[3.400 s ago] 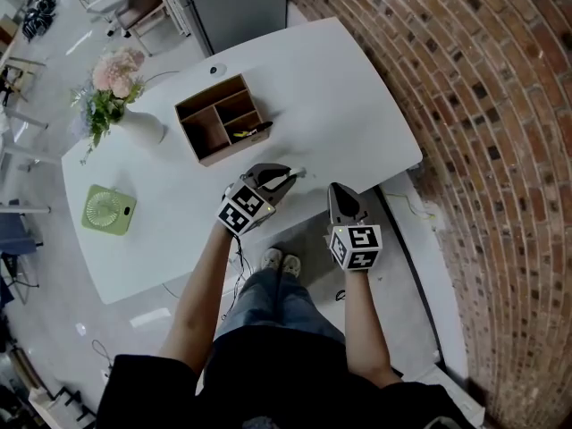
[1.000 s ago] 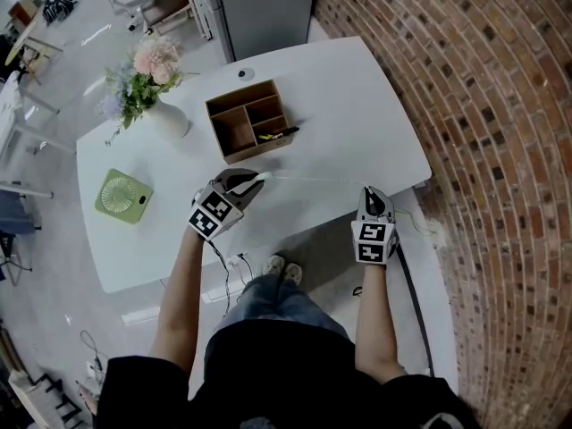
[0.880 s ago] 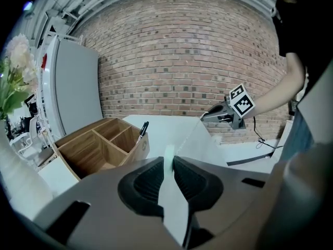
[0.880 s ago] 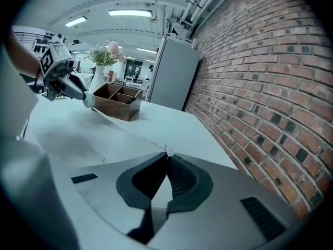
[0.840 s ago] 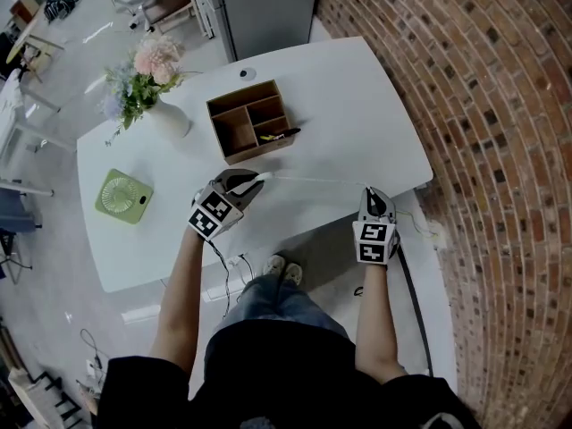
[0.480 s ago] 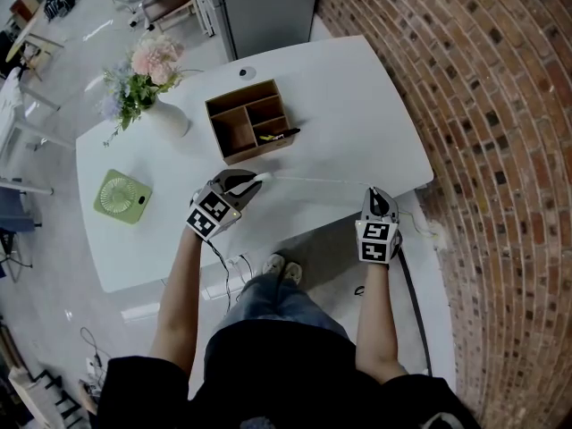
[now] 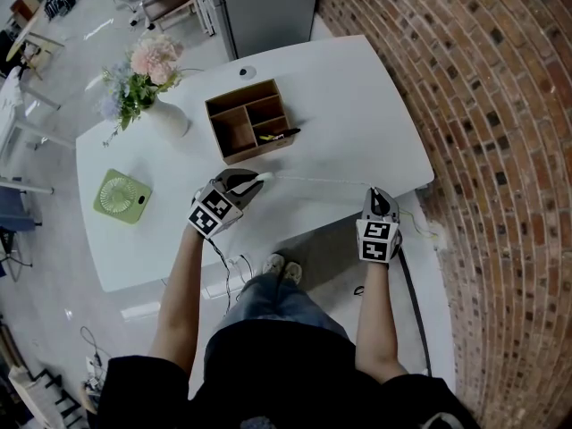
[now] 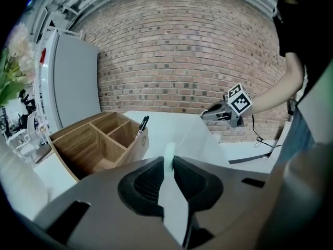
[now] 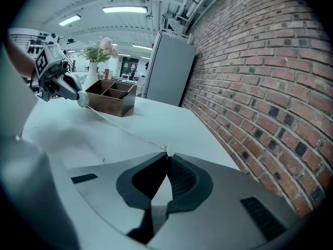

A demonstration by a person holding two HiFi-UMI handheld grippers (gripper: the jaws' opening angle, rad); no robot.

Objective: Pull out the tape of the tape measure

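The left gripper's dark ribbed pads were clamped on a small white round tape measure, seen edge-on between them. The right gripper's pads were pressed together, pinching the end of the thin white tape.

In the head view, the left gripper held the tape measure above the near part of a white rounded table. The tape ran taut from it toward three o'clock, reaching the right gripper at the table's near right edge.

From the left gripper, a brown wooden organiser box with open compartments sat at twelve o'clock, with a black pen lying in its right side. A white vase of pink flowers stood at eleven o'clock, and a small green square fan lay flat at nine o'clock. A red brick wall rose past the table toward three o'clock, and a grey cabinet stood at twelve o'clock beyond the table's far edge.
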